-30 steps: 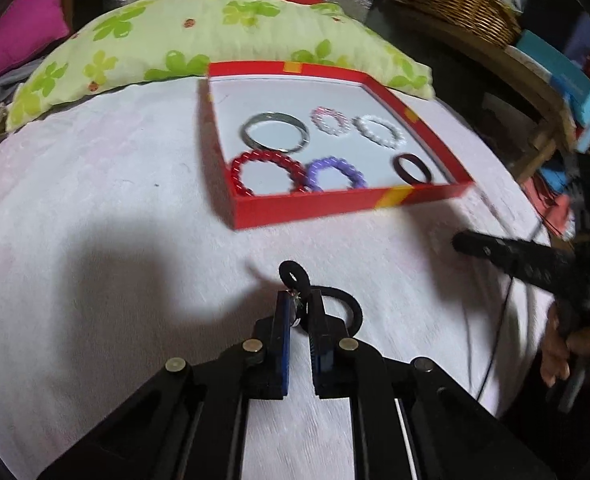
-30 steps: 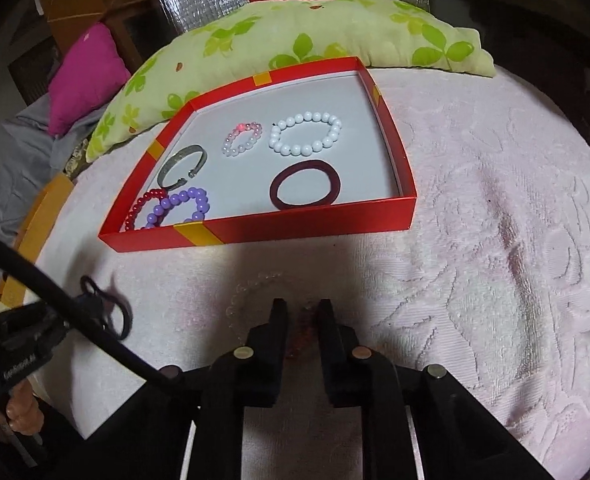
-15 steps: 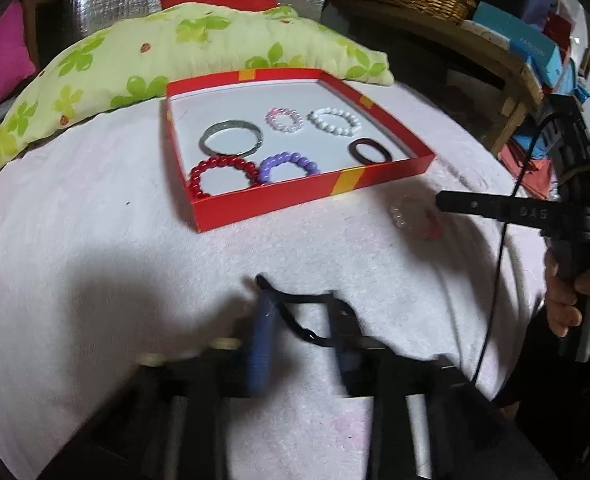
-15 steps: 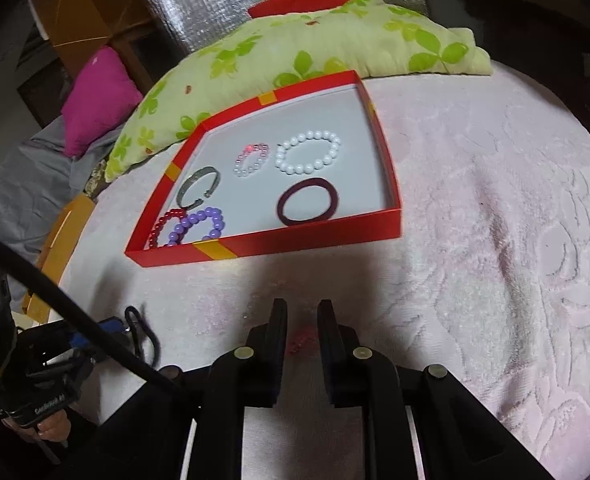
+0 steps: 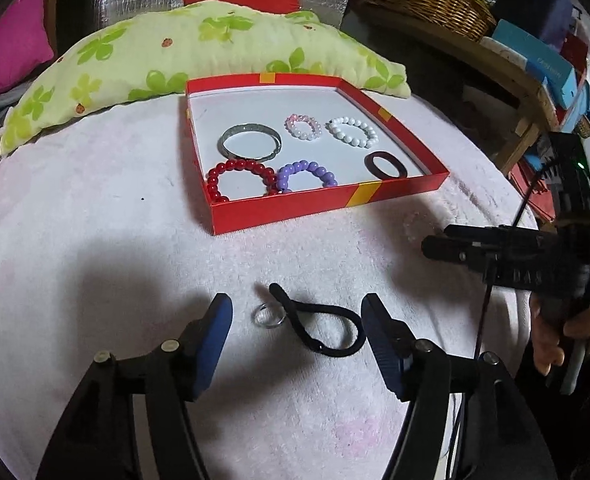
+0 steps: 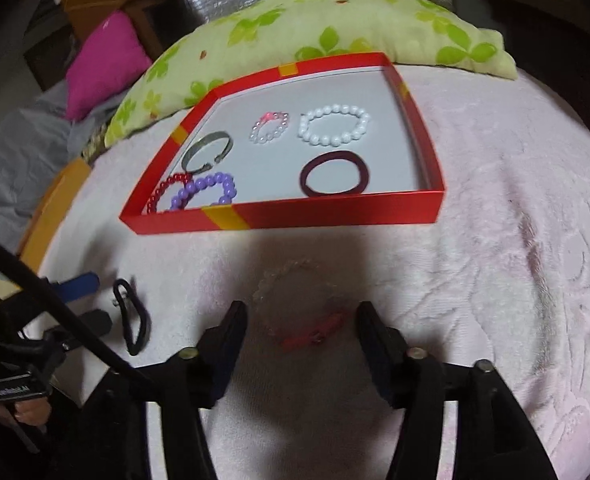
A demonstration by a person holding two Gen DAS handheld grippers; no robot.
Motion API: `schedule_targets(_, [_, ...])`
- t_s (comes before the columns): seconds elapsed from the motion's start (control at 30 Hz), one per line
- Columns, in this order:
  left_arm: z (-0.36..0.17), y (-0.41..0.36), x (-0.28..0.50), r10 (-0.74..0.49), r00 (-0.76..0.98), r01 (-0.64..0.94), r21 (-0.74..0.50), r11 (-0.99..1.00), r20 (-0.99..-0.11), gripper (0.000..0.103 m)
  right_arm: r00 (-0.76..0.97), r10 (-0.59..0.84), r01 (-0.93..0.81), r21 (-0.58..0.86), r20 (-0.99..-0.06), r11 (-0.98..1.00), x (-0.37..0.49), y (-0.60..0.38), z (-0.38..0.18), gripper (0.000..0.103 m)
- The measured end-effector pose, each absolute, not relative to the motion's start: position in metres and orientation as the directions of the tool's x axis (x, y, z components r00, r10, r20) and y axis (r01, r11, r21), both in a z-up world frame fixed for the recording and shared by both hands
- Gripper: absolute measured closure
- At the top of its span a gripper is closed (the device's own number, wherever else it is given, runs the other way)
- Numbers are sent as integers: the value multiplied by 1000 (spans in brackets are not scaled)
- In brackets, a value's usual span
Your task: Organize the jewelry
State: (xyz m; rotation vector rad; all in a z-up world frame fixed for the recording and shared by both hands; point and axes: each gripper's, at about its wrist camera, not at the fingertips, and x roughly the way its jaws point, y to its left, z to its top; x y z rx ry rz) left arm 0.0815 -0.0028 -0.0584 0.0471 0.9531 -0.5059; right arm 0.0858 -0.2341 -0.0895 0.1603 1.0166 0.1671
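A red box (image 5: 327,204) (image 6: 335,220) on the pink towel holds a silver bangle (image 5: 250,141), red (image 5: 239,178), purple (image 5: 306,173), pink (image 5: 303,126) and white (image 5: 352,132) bead bracelets and a dark red hair band (image 5: 385,165). My left gripper (image 5: 297,316) is open, its jaws either side of a black hair tie (image 5: 323,330) with a small metal ring (image 5: 269,315), both lying on the towel. My right gripper (image 6: 301,320) is open around a clear bead bracelet with a red tassel (image 6: 299,304). The black hair tie also shows in the right wrist view (image 6: 133,320).
A green flowered pillow (image 5: 175,52) lies behind the box. A magenta cushion (image 5: 7,44) is at the far left. A wicker basket (image 5: 427,0) and boxes stand on a wooden shelf at the right. The towel's edge drops off on the right.
Both grippers have opened. The left let go of the black hair tie and ring, the right let go of the clear bracelet; both items now lie on the towel.
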Motion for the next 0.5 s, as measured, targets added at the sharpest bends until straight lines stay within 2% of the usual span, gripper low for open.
schedule_targets(0.17, [-68, -11, 88, -342, 475, 399, -148, 905, -811, 35, 542, 168, -109, 129, -824, 986, 83, -223, -95, 33])
schedule_targets(0.23, [-70, -14, 89, -338, 474, 405, -140, 904, -813, 35, 556, 129, -111, 81, -821, 991, 82, -220, -96, 41])
schedule_targets(0.27, [-71, -15, 89, -332, 476, 407, -131, 904, -814, 35, 560, 111, -108, 61, -821, 992, 82, -221, -97, 51])
schedule_targets(0.3, [-72, -15, 88, -330, 477, 411, -125, 903, -814, 39, 564, 100, -103, 50, -820, 993, 81, -222, -97, 57])
schedule_targets(0.4, [-75, -19, 87, -330, 464, 436, -112, 893, -822, 63, 568, 103, -80, 70, -817, 994, 81, -231, -95, 73])
schedule_targets(0.5, [-76, -23, 85, -327, 473, 459, -87, 884, -818, 80, 568, 114, -58, 99, -815, 993, 82, -240, -94, 82])
